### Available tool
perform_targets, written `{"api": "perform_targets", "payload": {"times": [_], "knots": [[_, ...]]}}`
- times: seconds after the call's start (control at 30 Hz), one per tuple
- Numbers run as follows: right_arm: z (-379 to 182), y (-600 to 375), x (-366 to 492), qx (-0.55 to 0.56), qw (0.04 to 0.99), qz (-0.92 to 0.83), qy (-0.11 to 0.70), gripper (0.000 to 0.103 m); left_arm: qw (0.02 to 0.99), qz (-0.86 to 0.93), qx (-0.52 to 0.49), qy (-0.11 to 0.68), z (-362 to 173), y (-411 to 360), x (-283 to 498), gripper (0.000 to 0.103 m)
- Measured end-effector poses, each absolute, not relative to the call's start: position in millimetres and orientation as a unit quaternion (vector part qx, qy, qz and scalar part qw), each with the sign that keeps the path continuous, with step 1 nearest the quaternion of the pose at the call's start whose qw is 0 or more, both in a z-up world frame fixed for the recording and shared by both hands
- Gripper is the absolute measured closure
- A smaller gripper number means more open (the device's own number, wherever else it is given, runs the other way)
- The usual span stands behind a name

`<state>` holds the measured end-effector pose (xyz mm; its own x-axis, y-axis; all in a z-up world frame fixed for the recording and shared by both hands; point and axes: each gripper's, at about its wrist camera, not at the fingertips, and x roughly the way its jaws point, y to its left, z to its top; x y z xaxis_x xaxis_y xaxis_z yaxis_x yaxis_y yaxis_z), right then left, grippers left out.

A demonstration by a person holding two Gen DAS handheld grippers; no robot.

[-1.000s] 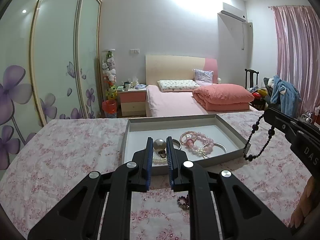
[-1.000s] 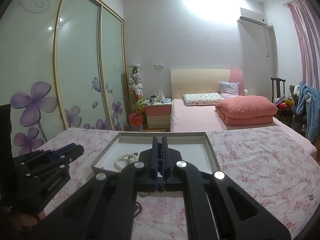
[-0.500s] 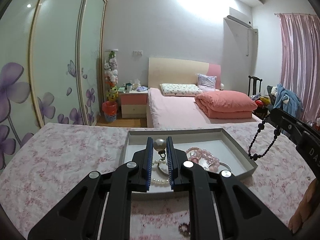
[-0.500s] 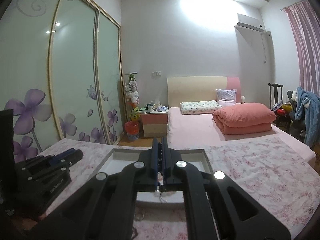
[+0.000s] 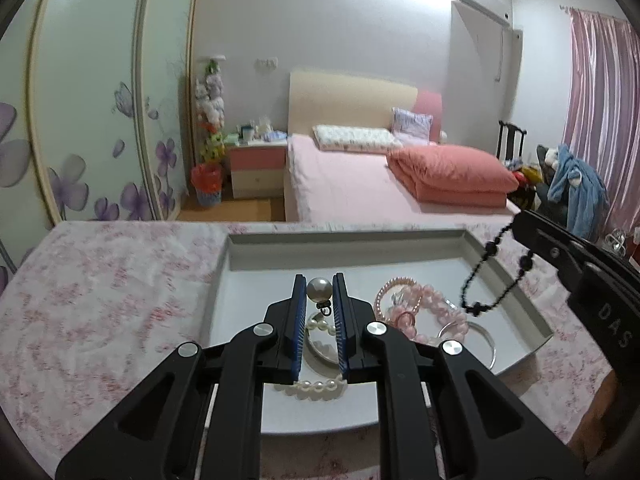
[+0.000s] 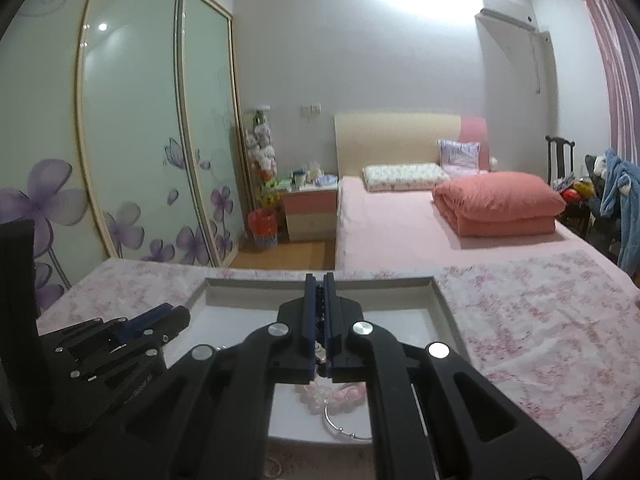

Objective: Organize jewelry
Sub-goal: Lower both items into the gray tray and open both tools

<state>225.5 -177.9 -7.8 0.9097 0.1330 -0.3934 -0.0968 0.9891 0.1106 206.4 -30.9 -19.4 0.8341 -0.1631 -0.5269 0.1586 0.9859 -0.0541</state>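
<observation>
A shallow grey tray (image 5: 400, 238) lies on the flowered cloth. In it are a pearl string (image 5: 316, 386), a pink bead bracelet (image 5: 424, 308) and a silver bangle (image 5: 482, 340). My left gripper (image 5: 319, 280) hovers over the tray's near left part, shut on a pearl pendant (image 5: 319, 289). My right gripper (image 5: 519, 225) comes in from the right, shut on a black bead string (image 5: 478, 280) that dangles over the tray. In the right wrist view the right gripper (image 6: 319, 280) pinches the black beads (image 6: 319, 300) above the pink beads (image 6: 332, 396), and the left gripper (image 6: 180, 315) is low on the left.
The flowered cloth (image 5: 100, 300) covers the table around the tray. Beyond the table's far edge stand a pink bed (image 5: 360, 184), a bedside cabinet (image 5: 256, 172) and sliding wardrobe doors (image 5: 100, 100). A chair heaped with clothes (image 5: 568, 188) is at the right.
Both grippers have moved forward and slightly down, now over the tray, each keeping its hold. A small ornament on the cloth near the left gripper has gone out of view.
</observation>
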Motion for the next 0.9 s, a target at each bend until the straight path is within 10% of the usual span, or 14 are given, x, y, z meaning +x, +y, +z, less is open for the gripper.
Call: {"api": "perform_targets", "payload": {"times": [0.3, 0.43, 0.9], "knots": [[-37.1, -184.9, 260.3, 0.079, 0.958, 0.068, 0.267, 0.096, 0.945, -0.089, -0.007, 0.316, -39.8, -37.9, 228.5, 0.089], [-36.2, -188.5, 257.7, 0.084, 0.959, 0.065, 0.264, 0.074, 0.942, -0.093, -0.015, 0.323, -40.2, -33.9, 230.7, 0.088], [-25.1, -208.8, 211.7, 0.086, 0.961, 0.063, 0.257, 0.074, 0.949, -0.085, -0.033, 0.301, -16.6, -12.6, 200.8, 0.087]]}}
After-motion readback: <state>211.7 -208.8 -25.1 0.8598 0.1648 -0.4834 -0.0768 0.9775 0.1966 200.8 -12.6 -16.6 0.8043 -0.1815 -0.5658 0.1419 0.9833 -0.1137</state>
